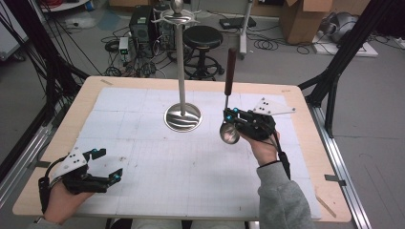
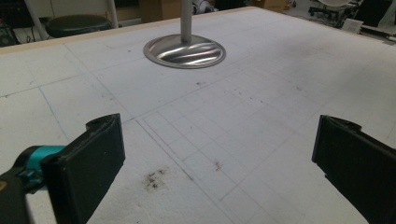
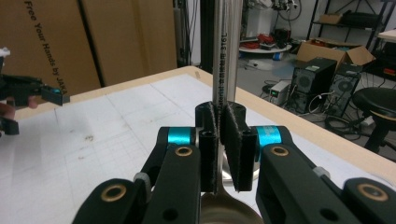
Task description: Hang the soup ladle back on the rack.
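My right gripper (image 1: 232,116) is shut on the metal stem of a ladle (image 1: 229,95), which stands upright with its dark wooden handle up and its shiny bowl (image 1: 229,134) just above the mat. In the right gripper view the pads (image 3: 232,140) pinch the steel stem (image 3: 226,46), and the bowl (image 3: 229,210) shows below them. A steel stand (image 1: 181,71) with a round base (image 1: 183,117) and hooks on top rises at the table's middle, left of the ladle. My left gripper (image 1: 108,164) rests open near the front left corner, with nothing between its jaws (image 2: 217,154).
A white gridded mat (image 1: 157,167) covers the wooden table (image 1: 86,95). The stand's base (image 2: 185,51) lies ahead of the left gripper. Beyond the far edge are a black stool (image 1: 203,38), computer cases (image 1: 141,24) and cardboard boxes (image 1: 305,19).
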Tool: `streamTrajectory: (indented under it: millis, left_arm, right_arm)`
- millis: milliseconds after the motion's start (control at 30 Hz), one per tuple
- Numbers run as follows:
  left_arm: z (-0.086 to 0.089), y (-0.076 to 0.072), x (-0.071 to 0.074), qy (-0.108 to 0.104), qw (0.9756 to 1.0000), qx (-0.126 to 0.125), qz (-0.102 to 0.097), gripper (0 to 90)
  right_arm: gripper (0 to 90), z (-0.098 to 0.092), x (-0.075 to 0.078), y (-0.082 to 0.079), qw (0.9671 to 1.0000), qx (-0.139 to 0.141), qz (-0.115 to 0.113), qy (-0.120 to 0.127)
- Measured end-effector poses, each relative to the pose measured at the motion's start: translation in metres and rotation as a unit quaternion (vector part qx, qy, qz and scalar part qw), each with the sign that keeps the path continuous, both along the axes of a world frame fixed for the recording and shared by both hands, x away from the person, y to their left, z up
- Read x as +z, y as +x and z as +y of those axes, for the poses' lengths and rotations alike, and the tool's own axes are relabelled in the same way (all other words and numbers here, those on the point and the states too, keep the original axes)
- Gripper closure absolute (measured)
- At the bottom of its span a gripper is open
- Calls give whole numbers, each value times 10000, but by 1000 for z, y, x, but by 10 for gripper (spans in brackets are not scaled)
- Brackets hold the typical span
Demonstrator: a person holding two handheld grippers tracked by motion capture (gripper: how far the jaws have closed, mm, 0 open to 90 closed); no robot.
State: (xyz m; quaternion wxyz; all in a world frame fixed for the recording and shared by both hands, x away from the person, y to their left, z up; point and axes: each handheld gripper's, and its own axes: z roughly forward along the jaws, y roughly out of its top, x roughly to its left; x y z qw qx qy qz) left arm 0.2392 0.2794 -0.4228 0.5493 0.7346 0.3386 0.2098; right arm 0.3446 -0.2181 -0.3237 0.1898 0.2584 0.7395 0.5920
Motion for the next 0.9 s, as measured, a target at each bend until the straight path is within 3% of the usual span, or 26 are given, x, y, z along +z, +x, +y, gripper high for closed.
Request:
streamTrajectory:
  millis: [300,400,900]
  left_arm:
    - [0,0,0,-13,10000,-12,3,31]
    - [0,0,0,-14,10000,-10,17,31]
    - [-1,0,0,-13,10000,-20,15,31]
  right_arm:
    - [841,4,7,15,9998,-117,116,-68]
    - [841,5,10,19,9996,-93,269,-56]
    - [841,14,18,39,9987,-210,391,-242]
